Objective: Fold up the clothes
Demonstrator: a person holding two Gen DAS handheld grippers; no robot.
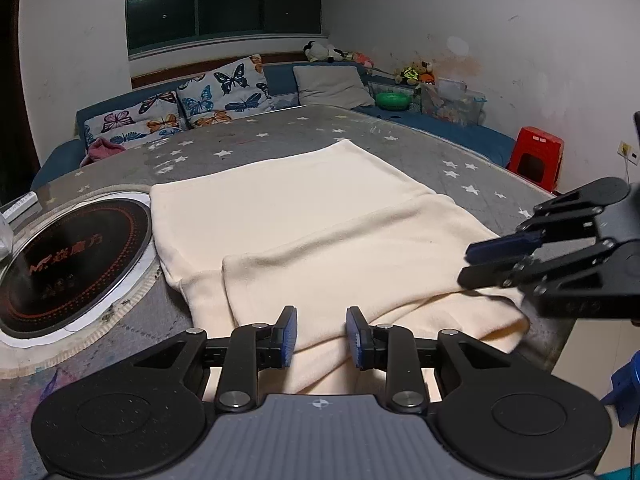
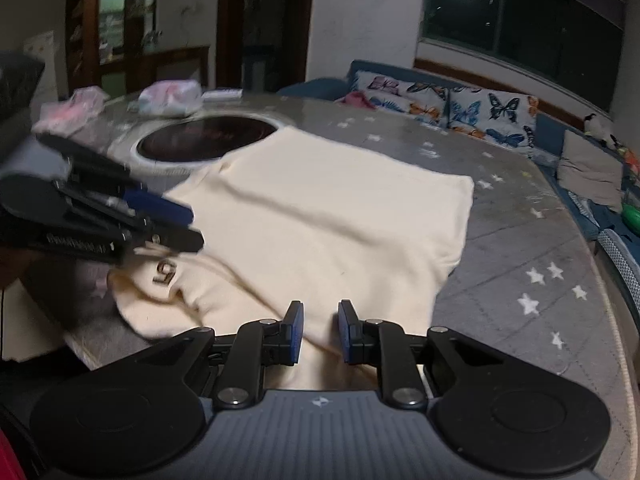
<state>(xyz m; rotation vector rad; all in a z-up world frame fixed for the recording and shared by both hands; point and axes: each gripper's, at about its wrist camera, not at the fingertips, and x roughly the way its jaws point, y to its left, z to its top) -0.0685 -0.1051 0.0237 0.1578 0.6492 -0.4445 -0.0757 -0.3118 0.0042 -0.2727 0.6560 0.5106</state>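
A cream garment [image 1: 304,216] lies partly folded on the grey star-printed desk [image 1: 420,148], its near edge hanging over the desk's front rim. Taking the round black cooktop [image 1: 72,256] set into the desk as landmark, the garment lies just beside it, one edge touching its white ring. On the side of the garment away from the cooktop, the right hand-held gripper [image 2: 319,330] has a fold of the cream cloth running between its blue pads, but whether they pinch it cannot be told. On the cooktop side, the left hand-held gripper [image 1: 321,334] is released, its pads standing apart over the draped edge without pressing it. Beyond the cooktop, a blue sofa carries butterfly-print cushions [image 1: 188,104].
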